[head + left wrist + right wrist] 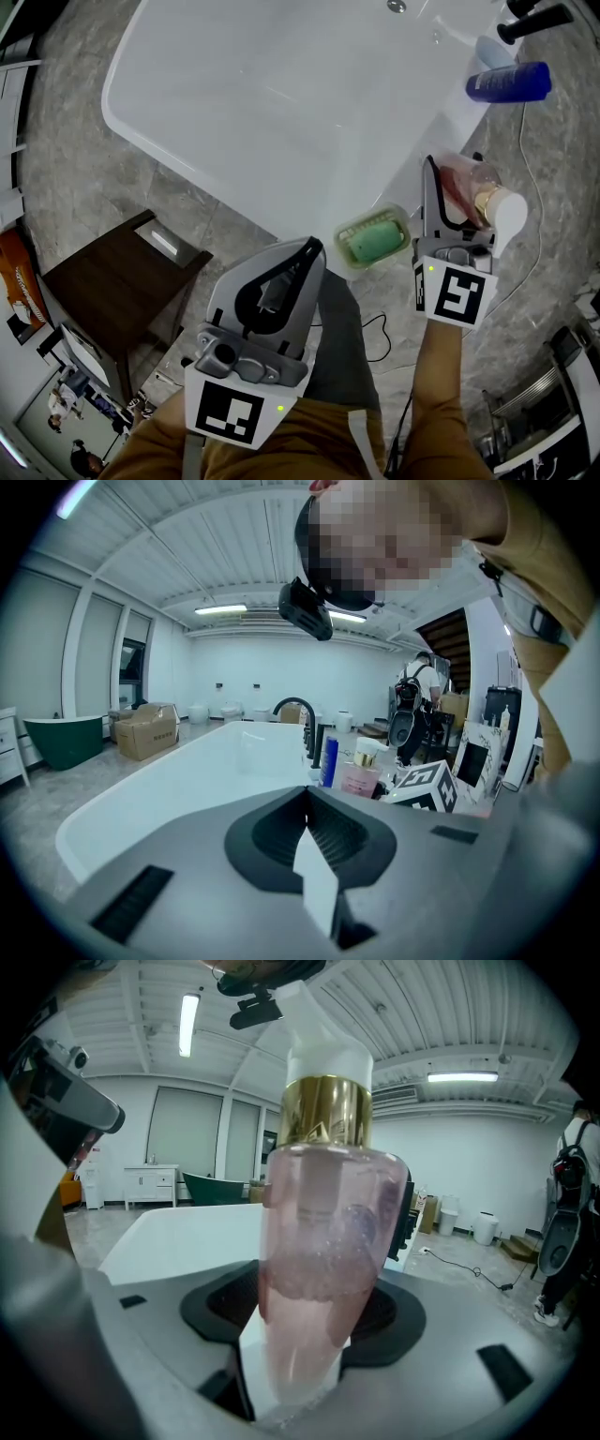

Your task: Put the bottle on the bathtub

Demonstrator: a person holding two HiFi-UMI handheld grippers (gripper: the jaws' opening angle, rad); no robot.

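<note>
I see a clear, pale pink bottle [328, 1241] filling the right gripper view. It is tall and rounded at the shoulder, with pink liquid and fine bubbles inside. A shiny gold collar sits under a white pump cap. The side facing this camera shows no label that I can read.

The right tongs [455, 187] are closed on the bottle's body, one jaw on each side, and hold it upright between them. In the head view the bottle hangs just outside the near right rim of the white bathtub [187, 141], over grey marbled floor and not resting on the tub. A soap dish [403, 223] with a green bar sits just beside it on the rim.

The left tongs [312, 248] are pinched together with nothing between them, lower in the head view and well apart from the bottle.

Farther along the same rim lies a dark blue bottle [511, 82], near a black faucet [534, 21].

Each gripper's cube carries black-and-white square markers. Print on a distant cardboard box [145, 731] is too small to read.
</note>
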